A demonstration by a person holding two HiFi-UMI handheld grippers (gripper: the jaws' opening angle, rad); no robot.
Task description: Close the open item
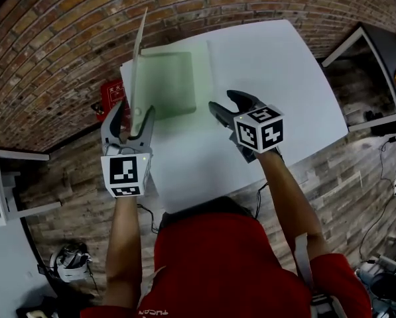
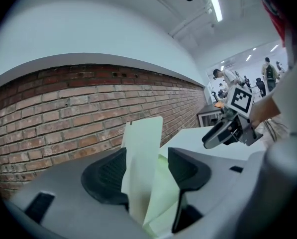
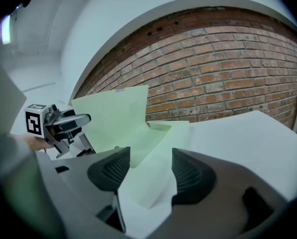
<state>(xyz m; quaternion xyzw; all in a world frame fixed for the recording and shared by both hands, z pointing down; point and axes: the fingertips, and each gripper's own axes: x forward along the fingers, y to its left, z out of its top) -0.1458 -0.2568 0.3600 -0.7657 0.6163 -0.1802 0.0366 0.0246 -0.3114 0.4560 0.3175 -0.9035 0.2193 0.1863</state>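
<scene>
A pale green folder (image 1: pixel 168 85) lies open on the white table (image 1: pixel 270 58), near the far left corner, close to the brick wall (image 1: pixel 65 32). One half lies flat on the table. The other half, the cover (image 1: pixel 139 58), stands almost upright along the left edge of the folder.

The left tongs (image 1: pixel 132 114) are at the near end of this cover. Their jaws are spread wide, and the cover stands between them with a gap at each side, so the pads do not press on it.

The right tongs (image 1: pixel 224 101) are over the table just right of the flat half. Their jaws are also spread wide and they pinch nothing; they point toward the folder
</scene>
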